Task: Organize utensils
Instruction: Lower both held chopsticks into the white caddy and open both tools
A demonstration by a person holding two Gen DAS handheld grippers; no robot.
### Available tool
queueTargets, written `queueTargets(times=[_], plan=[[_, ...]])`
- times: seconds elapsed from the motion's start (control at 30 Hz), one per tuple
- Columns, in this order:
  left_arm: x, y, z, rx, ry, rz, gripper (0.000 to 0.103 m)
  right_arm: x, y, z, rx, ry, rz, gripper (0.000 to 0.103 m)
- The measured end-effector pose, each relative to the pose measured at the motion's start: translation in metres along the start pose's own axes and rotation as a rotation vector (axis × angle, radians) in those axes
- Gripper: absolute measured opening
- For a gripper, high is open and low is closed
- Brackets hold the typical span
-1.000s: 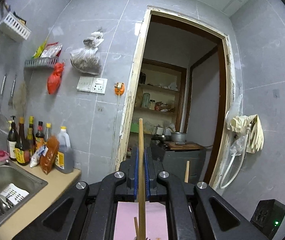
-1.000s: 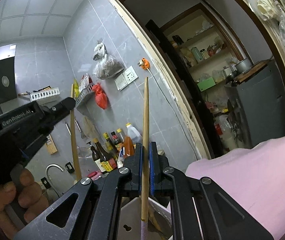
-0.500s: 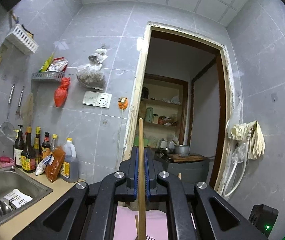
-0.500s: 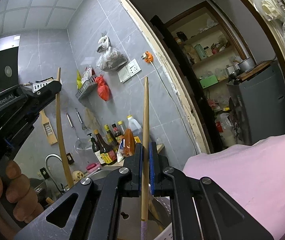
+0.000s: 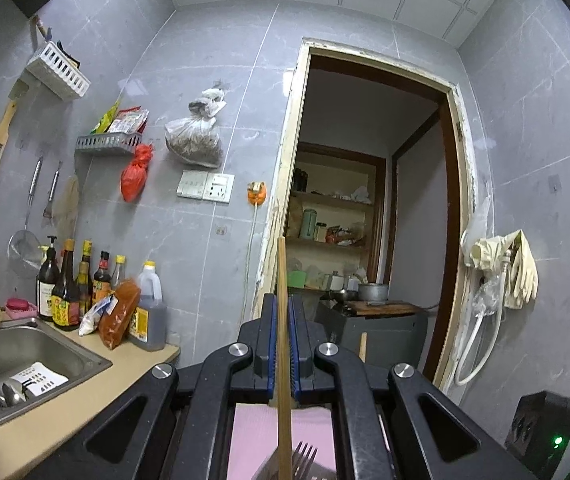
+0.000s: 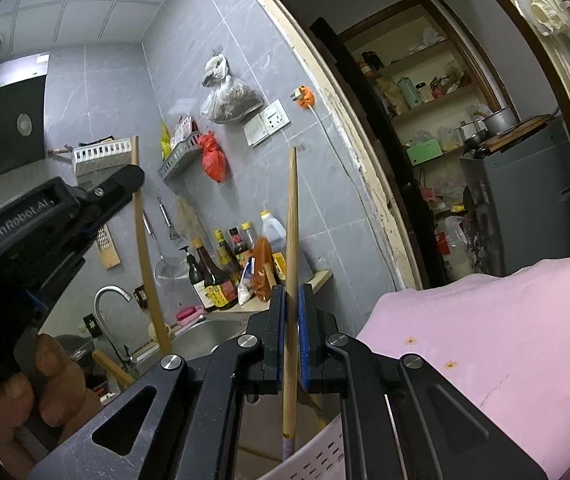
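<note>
Left gripper (image 5: 281,344) jaws clamp chopstick (image 5: 283,320); right gripper (image 6: 293,332) likewise, second chopstick (image 6: 291,280); fork (image 5: 304,460) left view only.

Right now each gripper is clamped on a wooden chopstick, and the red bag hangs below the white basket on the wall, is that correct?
Nearly. The red bag hangs below the grey wire shelf, not the white basket; the left wrist view shows it. The left gripper and right gripper do each clamp a chopstick.

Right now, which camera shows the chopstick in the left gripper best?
The right wrist view: it shows the left gripper from outside, clamping its chopstick along most of its length. The left wrist view shows that chopstick only end-on between the fingers.
</note>
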State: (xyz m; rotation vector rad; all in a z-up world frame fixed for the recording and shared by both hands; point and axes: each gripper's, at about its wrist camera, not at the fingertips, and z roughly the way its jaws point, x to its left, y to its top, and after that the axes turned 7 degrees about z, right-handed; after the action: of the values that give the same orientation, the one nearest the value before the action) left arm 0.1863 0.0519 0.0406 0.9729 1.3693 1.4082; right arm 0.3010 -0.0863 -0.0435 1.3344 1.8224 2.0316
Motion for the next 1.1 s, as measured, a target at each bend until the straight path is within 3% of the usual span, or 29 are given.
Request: queueTargets(times=[0.47,0.97,1.1], plan=[[0.004,-0.025,0.014,0.167,-0.007,0.025,0.006,0.006,-0.005,-0.01,0.027,-0.016,-0.07,0.006],[0.012,-0.027,0.009,0.22,-0.032,0.02,0.007,0.012,-0.006,-0.018,0.064,-0.028,-0.107,0.007],[0.012,-0.026,0.007,0.224,-0.033,0.018,0.015,0.012,-0.001,-0.02,0.063,-0.042,-0.089,0.009]])
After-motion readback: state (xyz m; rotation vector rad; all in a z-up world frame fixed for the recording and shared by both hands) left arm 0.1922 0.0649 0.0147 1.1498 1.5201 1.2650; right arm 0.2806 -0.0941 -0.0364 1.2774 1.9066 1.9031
